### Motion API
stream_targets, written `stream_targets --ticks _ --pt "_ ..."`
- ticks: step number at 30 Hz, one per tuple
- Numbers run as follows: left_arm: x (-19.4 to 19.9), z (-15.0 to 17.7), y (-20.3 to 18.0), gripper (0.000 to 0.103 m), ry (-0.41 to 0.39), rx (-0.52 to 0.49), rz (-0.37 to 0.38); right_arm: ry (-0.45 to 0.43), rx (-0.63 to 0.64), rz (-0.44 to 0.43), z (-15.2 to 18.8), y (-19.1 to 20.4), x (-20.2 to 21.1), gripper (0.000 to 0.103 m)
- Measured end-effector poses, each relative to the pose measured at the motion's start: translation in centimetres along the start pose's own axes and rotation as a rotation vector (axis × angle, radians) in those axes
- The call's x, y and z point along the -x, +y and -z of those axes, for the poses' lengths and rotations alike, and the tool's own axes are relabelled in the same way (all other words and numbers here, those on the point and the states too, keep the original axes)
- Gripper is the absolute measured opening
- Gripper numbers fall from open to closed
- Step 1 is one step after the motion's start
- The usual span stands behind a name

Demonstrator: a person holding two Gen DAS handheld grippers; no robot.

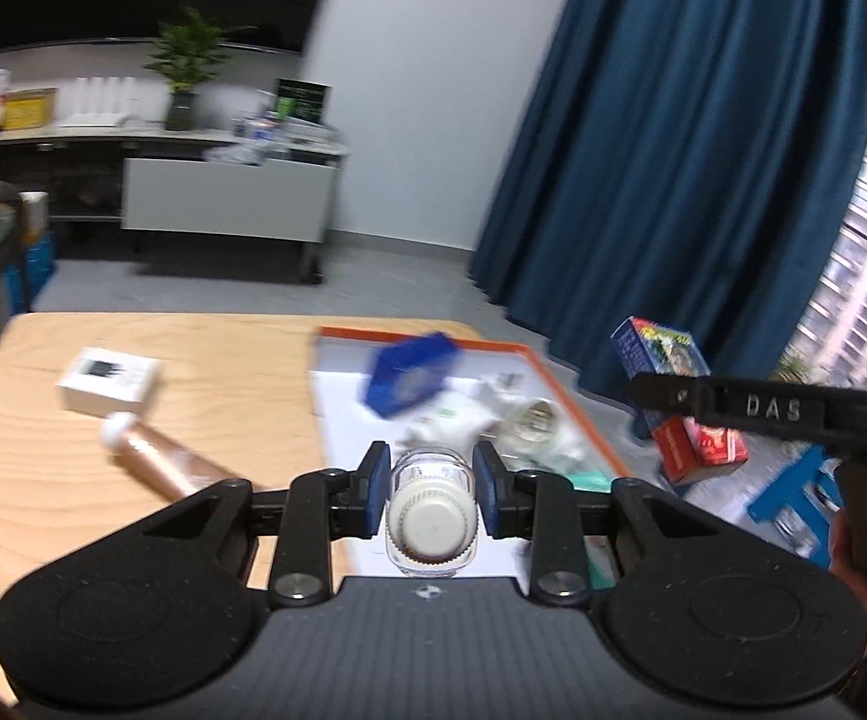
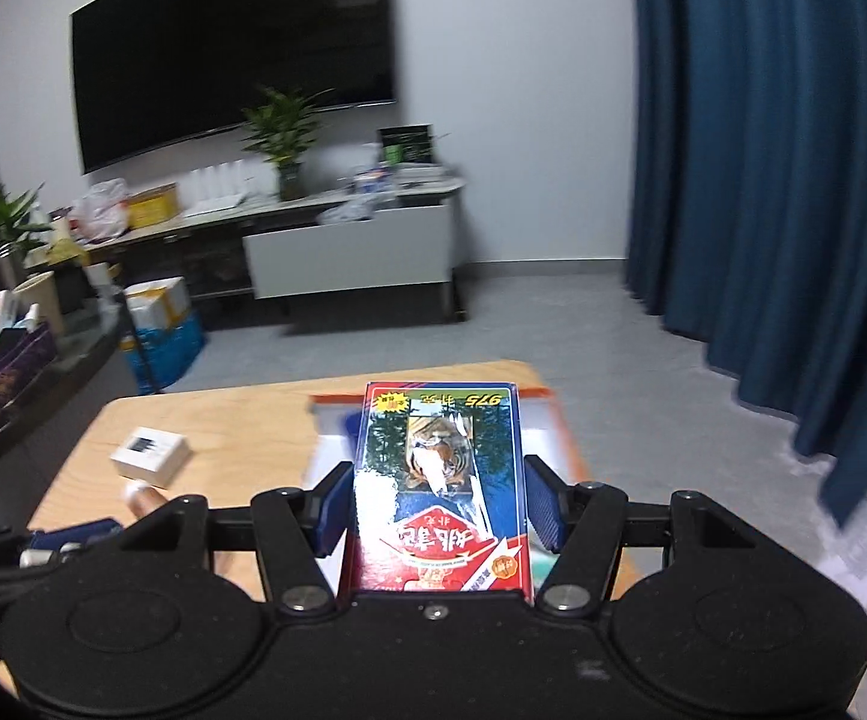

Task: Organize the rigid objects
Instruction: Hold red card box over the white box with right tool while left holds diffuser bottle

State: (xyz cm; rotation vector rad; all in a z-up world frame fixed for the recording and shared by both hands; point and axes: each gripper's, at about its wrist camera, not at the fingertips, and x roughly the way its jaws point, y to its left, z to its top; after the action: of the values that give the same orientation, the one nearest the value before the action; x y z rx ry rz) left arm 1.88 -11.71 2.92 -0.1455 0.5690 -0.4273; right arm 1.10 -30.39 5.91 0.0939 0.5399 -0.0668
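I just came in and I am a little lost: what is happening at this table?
A person is tidying with a gripper in each hand. The left gripper is shut on a small clear bottle with a white cap; the right gripper grips a tiger-print box. Both hang over the wooden table, by an orange-rimmed tray of items.

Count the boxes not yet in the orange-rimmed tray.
2. The tiger box is held in the right gripper above the table; the white box lies on the wood left of the tray. Blur may hide others.
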Motion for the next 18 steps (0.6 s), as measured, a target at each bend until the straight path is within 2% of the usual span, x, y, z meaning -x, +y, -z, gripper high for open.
stream_targets --ticks 7,18 --pt "-1.1 0.1 -2.9 0.031 0.007 -0.027 -0.001 -0.009 -0.02 0.039 2.0 -2.1 1.2 0.071" --pt "-1.5 0.6 -3.3 0.031 0.037 -0.026 -0.082 0.045 -0.009 -0.011 3.5 -1.7 -0.3 0.071"
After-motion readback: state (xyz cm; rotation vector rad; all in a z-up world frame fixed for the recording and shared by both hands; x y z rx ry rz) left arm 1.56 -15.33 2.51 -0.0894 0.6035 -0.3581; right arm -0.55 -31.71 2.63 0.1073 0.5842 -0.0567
